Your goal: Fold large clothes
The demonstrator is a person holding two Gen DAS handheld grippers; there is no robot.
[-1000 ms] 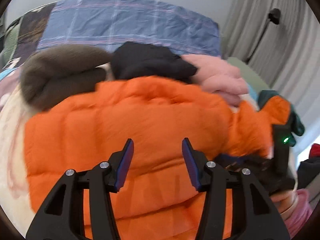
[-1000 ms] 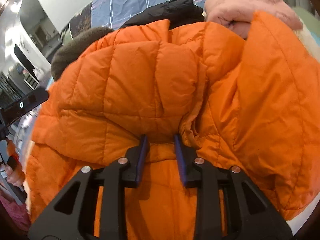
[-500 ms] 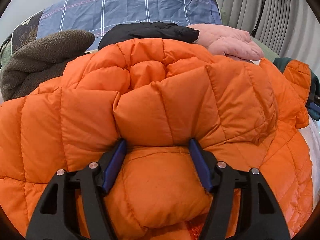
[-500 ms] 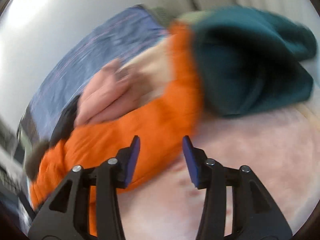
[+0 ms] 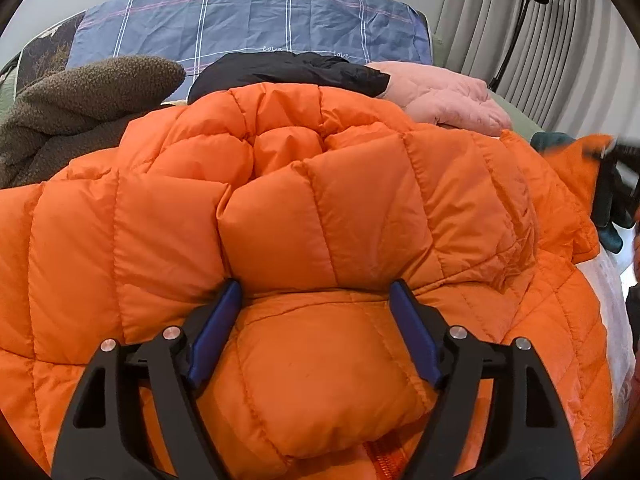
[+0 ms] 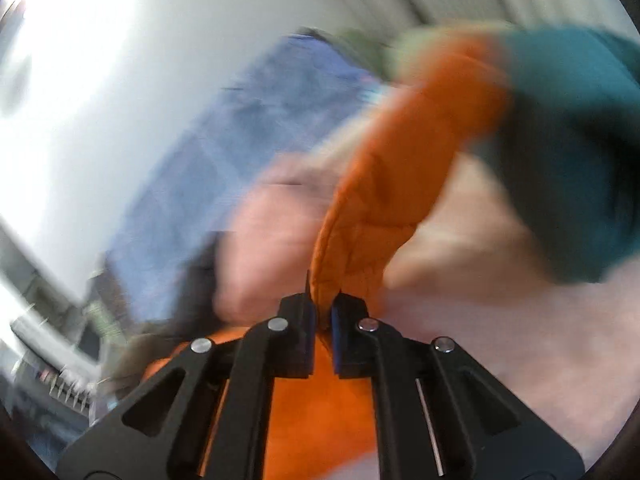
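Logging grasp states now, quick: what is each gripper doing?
Left gripper: open, pressed into the orange jacket.
Right gripper: closed on a fold of the orange jacket.

Motion blur is smearing nearly the whole right wrist view: the teal garment [image 6: 568,152], pink quilted jacket [image 6: 272,232] and blue plaid bedding [image 6: 248,128] are losing their outlines. The orange puffer jacket [image 5: 320,220] is running past the left view's lower edge, hiding the black garment's [image 5: 288,72] lower part behind it.
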